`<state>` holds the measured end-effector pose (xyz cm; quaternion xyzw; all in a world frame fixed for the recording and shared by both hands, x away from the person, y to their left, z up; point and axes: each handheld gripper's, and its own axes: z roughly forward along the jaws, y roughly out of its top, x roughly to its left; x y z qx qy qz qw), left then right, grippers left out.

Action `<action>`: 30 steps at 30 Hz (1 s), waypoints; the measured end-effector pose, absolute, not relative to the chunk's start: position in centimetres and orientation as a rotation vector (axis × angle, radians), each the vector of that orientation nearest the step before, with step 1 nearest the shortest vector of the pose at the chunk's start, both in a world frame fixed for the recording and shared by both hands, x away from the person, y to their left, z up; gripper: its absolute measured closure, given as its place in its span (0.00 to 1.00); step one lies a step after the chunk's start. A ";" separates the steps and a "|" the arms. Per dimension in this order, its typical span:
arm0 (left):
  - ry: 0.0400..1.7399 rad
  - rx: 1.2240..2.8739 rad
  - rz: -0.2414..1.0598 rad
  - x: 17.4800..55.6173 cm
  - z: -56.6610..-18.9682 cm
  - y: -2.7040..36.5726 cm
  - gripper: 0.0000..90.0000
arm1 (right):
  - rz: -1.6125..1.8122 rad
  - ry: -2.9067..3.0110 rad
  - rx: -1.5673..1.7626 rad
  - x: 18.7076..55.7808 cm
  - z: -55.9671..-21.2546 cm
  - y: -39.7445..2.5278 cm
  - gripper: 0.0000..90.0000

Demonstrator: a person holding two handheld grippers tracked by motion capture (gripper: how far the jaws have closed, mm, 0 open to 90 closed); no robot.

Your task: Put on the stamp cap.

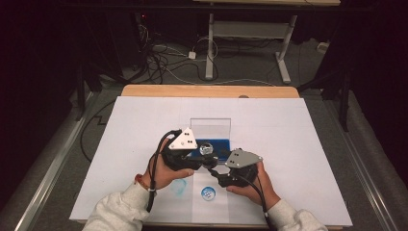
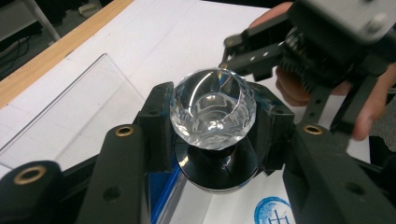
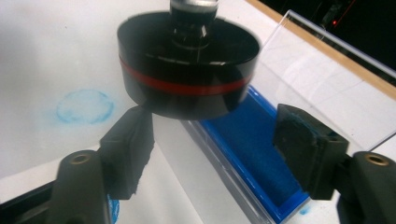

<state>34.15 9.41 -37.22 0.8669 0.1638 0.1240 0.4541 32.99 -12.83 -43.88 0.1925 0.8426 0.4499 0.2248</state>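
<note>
We pinch the stamp's (image 2: pixel 213 140) crystal knob (image 2: pixel 213 112) with our left gripper (image 2: pixel 212 123); our right gripper's (image 3: pixel 212 144) jaws stand spread under its base, above the ink pad (image 3: pixel 254 140).

I can read no words, numbers or brand names. The one sign is a round blue stamped mark (image 1: pixel 208 193) on the white paper (image 1: pixel 298 144) covering the bench; its inner characters are too small to make out.
</note>
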 end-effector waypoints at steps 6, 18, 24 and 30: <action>0.419 2.156 0.324 34.3 -37.5 10.1 0.61 | 1.187 2.290 0.527 32.7 -43.5 -13.1 0.26; 0.429 2.184 0.363 34.3 -37.5 11.3 0.61 | 1.176 2.218 0.537 31.8 -42.4 -15.2 0.25; 0.427 2.193 0.392 34.4 -37.3 11.7 0.61 | 1.174 2.174 0.573 31.4 -42.2 -17.2 0.26; 0.440 2.195 0.405 34.7 -37.2 12.1 0.61 | 1.172 2.127 0.632 30.9 -42.3 -19.3 0.26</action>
